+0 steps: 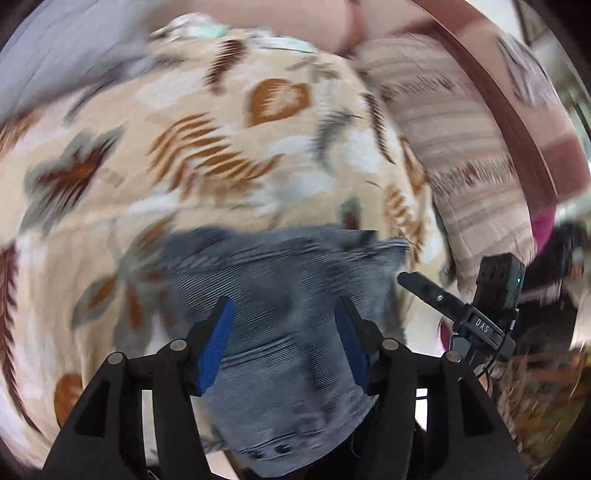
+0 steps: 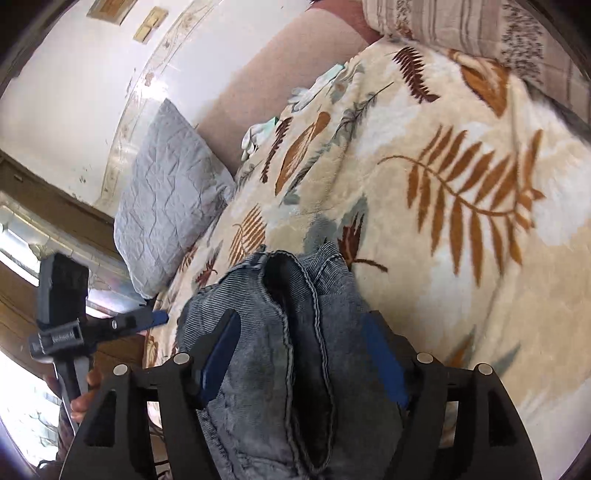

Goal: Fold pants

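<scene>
Left gripper (image 1: pixel 286 308): black frame, blue-padded fingers (image 1: pixel 218 341) spread apart, with the blue-grey denim pants (image 1: pixel 291 295) bunched between and beneath them; whether the pads press the cloth cannot be told, as this view is blurred. Right gripper (image 2: pixel 301 330): same make, blue pads (image 2: pixel 221 350) set wide on either side of a thick fold of the pants (image 2: pixel 295 350); the cloth fills the gap, but a firm grasp cannot be confirmed. Pants: corduroy-like ribbed denim, stitched seams and a dark inner opening facing the right wrist camera, heaped at the near edge of the bed and running under both tools. In the right wrist view the left gripper (image 2: pixel 159 318) shows at the left, held by a hand (image 2: pixel 83 398), beside the pants. Support: bed covered by a cream blanket (image 2: pixel 424 184) printed with brown and orange leaves. At the far left corner of the bed, a grey quilted pillow (image 2: pixel 166 195); along the far edge, a striped beige pillow (image 2: pixel 461 26) and a pinkish headboard (image 2: pixel 266 74).
</scene>
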`<control>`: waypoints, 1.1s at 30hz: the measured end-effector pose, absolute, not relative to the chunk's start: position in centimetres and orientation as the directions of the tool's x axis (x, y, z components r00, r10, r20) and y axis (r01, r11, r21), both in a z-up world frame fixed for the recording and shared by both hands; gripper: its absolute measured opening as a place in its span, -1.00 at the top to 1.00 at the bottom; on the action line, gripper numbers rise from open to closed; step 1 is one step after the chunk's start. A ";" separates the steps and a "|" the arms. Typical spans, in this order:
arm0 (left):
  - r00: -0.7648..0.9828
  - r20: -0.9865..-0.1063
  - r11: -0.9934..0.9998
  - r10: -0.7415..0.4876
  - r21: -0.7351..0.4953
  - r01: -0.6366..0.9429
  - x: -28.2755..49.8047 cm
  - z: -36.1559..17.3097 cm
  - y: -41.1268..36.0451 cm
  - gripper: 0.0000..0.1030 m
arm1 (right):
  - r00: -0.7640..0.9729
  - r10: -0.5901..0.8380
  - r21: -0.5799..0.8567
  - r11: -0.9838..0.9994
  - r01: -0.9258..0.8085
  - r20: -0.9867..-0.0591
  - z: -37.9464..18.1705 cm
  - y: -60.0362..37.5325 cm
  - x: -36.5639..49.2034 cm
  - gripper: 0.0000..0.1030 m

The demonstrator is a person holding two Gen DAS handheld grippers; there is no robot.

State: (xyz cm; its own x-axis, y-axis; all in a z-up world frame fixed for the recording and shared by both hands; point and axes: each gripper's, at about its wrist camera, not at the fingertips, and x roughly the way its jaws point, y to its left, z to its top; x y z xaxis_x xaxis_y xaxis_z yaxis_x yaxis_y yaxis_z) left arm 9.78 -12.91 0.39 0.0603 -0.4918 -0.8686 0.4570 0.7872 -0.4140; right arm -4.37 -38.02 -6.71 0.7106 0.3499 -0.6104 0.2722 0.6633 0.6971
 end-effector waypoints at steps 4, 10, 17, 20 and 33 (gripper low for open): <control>0.018 -0.845 0.809 -0.535 -0.506 0.298 10.7 -3.1 -9.5 -0.12 | 0.705 0.351 0.682 0.686 0.255 -0.616 -7.6 -37.3 -1.9 -0.57; 0.011 -0.838 0.803 -0.545 -0.519 0.293 9.2 -4.1 -11.0 -0.10 | 0.665 0.317 0.553 0.815 0.173 -0.676 -5.6 -35.6 -1.1 0.65; 0.052 -0.870 0.823 -0.490 -0.443 0.355 8.1 -3.7 -13.1 -0.11 | 0.624 0.260 0.470 0.861 0.195 -0.737 -4.5 -36.7 -2.4 0.55; 0.057 -0.870 0.823 -0.490 -0.440 0.360 8.1 -3.6 -12.9 -0.11 | 0.673 0.305 0.554 0.811 0.187 -0.674 -4.6 -37.6 -2.7 0.31; 0.096 -0.880 0.849 -0.465 -0.413 0.330 7.7 -3.4 -13.6 -0.13 | 0.678 0.236 0.369 0.928 0.056 -0.696 -1.6 -34.0 0.5 0.92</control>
State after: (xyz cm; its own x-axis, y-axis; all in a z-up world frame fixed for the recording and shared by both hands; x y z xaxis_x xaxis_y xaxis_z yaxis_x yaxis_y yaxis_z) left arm 7.70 -13.64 -3.44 0.0959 -0.4655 -0.8798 0.3304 0.8487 -0.4130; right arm 0.53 -34.02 -1.64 0.6783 0.2360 -0.6959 0.0559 0.9277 0.3692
